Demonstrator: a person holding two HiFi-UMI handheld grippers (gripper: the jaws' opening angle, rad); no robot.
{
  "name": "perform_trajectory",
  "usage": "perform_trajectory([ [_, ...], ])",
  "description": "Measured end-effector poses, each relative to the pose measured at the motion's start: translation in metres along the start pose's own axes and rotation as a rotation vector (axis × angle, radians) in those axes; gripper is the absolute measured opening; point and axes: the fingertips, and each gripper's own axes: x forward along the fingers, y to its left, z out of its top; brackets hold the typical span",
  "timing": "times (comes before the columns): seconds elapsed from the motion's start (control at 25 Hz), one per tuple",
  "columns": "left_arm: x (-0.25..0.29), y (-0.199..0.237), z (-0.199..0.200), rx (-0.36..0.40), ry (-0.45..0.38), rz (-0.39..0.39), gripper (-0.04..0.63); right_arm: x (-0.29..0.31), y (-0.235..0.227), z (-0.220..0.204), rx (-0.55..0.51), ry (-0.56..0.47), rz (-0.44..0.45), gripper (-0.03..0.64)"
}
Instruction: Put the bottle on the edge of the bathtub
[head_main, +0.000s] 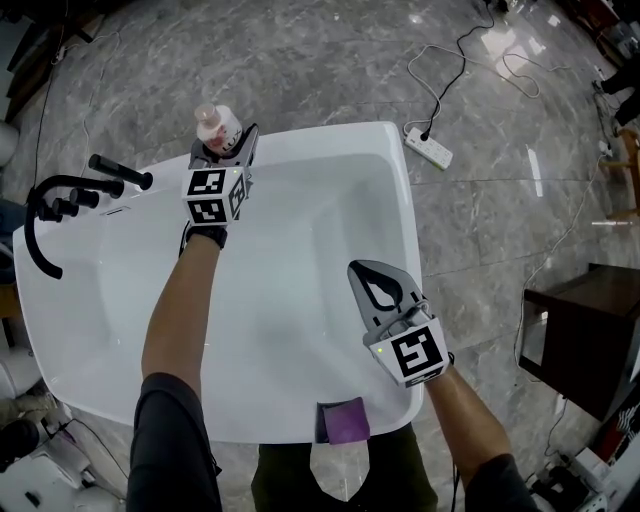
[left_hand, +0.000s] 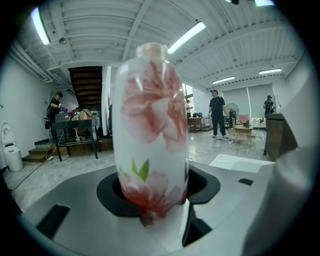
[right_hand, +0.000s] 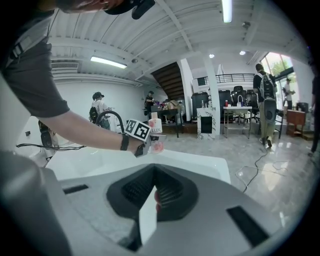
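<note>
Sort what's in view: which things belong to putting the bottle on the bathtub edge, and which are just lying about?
Job: flowered bottle; left gripper, clamped on it; bathtub rim.

Lying about: black tap; purple object at the near rim; power strip on the floor; dark cabinet.

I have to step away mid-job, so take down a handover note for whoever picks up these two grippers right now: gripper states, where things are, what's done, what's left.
Left gripper: jaws shut on the white bottle with the pink flower print, held roughly upright at the far rim of the white bathtub.
Right gripper: jaws shut, empty, over the tub's right side.
Done: the bottle is gripped and at the far edge.
Unclear: whether its base rests on the rim.
Left: seat the bottle on the rim, open the left jaws, back away.
</note>
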Motion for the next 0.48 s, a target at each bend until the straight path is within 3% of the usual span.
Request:
perform_trajectory([
  [0.48,0.002,0.004,0.001,-0.013,-0.046,-0.007,0.225,0.011,0.002,0.008,0.000,-0.023,0.005,0.000],
])
